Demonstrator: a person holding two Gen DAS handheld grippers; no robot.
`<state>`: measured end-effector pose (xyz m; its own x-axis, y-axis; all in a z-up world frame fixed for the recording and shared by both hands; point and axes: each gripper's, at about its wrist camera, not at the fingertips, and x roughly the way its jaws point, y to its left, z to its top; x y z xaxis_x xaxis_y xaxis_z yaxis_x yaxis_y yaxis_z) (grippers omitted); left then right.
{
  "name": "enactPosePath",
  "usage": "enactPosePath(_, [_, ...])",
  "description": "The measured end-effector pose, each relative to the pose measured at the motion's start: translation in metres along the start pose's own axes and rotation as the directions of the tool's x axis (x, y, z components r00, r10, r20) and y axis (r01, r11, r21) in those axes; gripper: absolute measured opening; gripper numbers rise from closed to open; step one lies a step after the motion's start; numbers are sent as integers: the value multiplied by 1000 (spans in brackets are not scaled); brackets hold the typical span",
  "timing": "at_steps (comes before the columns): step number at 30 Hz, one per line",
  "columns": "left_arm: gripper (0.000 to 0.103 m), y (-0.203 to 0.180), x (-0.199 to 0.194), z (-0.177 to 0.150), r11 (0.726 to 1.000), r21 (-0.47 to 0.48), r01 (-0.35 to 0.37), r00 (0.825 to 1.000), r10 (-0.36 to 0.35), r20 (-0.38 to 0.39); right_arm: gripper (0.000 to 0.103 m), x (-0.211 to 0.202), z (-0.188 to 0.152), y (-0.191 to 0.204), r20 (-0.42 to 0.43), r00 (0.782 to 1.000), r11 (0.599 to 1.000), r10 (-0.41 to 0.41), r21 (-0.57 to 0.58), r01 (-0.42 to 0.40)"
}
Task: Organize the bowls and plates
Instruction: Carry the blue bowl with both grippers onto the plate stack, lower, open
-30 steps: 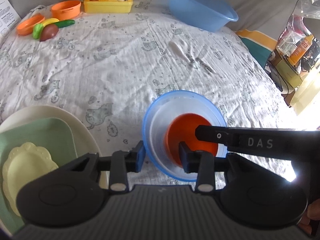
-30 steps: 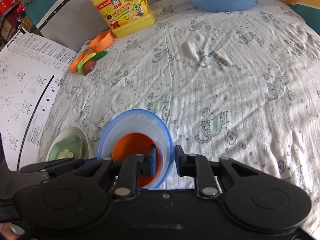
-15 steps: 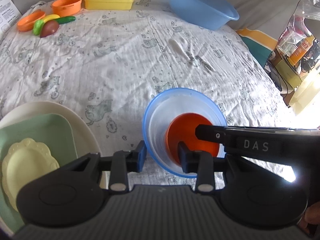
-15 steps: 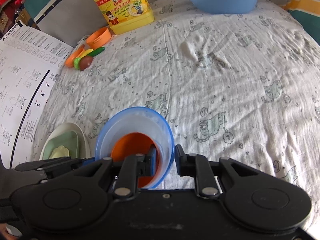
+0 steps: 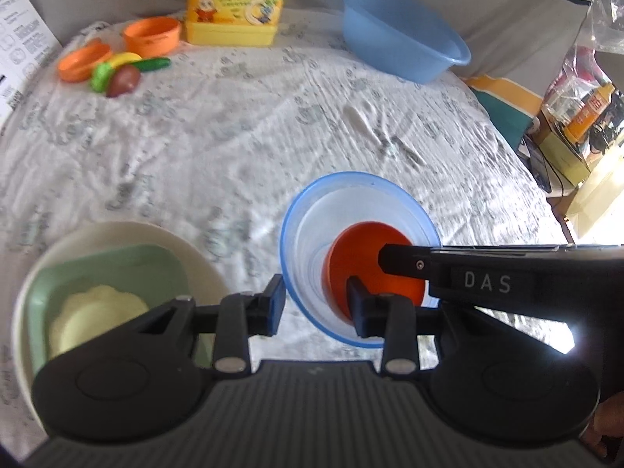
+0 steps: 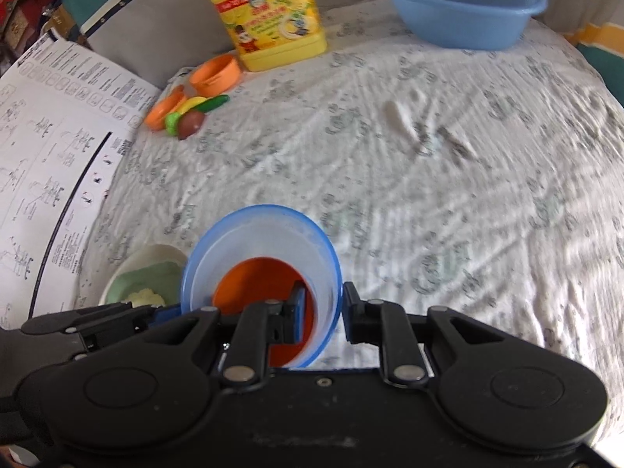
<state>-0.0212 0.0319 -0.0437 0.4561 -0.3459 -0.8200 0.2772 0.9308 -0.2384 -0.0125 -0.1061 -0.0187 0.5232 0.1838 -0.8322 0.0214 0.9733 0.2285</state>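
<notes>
Both the left claw (image 5: 316,306) and right claw (image 6: 323,314) pinch opposite walls of the blue bowl (image 5: 312,230)

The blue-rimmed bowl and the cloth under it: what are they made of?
The blue-rimmed bowl looks like thin translucent plastic: its frosted wall lets the orange bowl nested inside show through, and its rim is smooth and glossy. The cloth looks like soft, matte crinkled cotton, perhaps muslin, judging by its fine wrinkles and printed animal pattern.
</notes>
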Motion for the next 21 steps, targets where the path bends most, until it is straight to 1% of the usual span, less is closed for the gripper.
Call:
enactPosePath(5, [33,26,-26,4,999,-17,-50,998,50,34,19,2,11,33,-29,998,998,50,-42,-51])
enactPosePath(10, [33,65,-55,1,994,-64,-93,994,96,49,19,7,14,81,-60,993,987,103,-120,-109])
enactPosePath(15, [33,102,-73,-11,984,-123,-129,990,135,44,19,16,10,123,-110,985,971,135,-184,-154])
enactPosePath(21, [33,125,-76,-31,977,-155,-144,989,147,8,19,32,1,142,-171,975,961,139,-215,-174])
